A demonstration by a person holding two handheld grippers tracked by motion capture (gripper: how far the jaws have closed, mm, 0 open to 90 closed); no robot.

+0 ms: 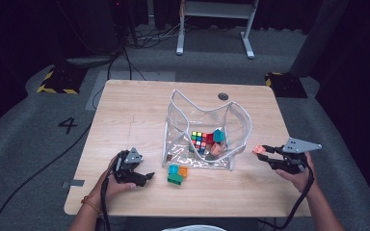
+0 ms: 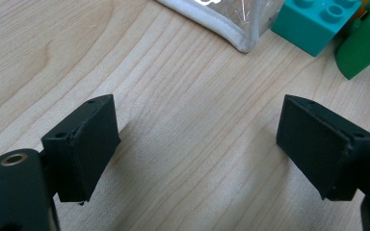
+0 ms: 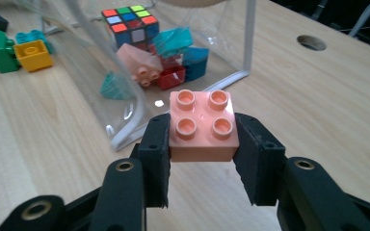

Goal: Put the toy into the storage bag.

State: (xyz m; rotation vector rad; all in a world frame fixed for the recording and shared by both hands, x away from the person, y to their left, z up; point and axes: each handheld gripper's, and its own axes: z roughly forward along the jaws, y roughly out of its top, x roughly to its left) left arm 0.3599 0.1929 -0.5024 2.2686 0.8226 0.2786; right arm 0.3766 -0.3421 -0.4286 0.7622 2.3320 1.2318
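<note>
Gripped a peach brick [image 3: 202,126] between the jaws of the right hand-held gripper [image 1: 264,153], studs up, above the surface [image 1: 125,110]. Lay just right of the clear pouch [image 1: 238,126], nearer than the left hand-held gripper [image 1: 143,177], which gaped wide and empty. Held a puzzle cube [image 1: 200,140] and, seemingly, several loose bricks inside the pouch.

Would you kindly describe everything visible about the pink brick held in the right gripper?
The pink brick is a square, four-stud building block of smooth, plastic-looking material. It sits studs up, level, clamped on two opposite sides by the right gripper, whose black pads press its walls. It is held above the wooden table, just right of the clear bag.
</note>
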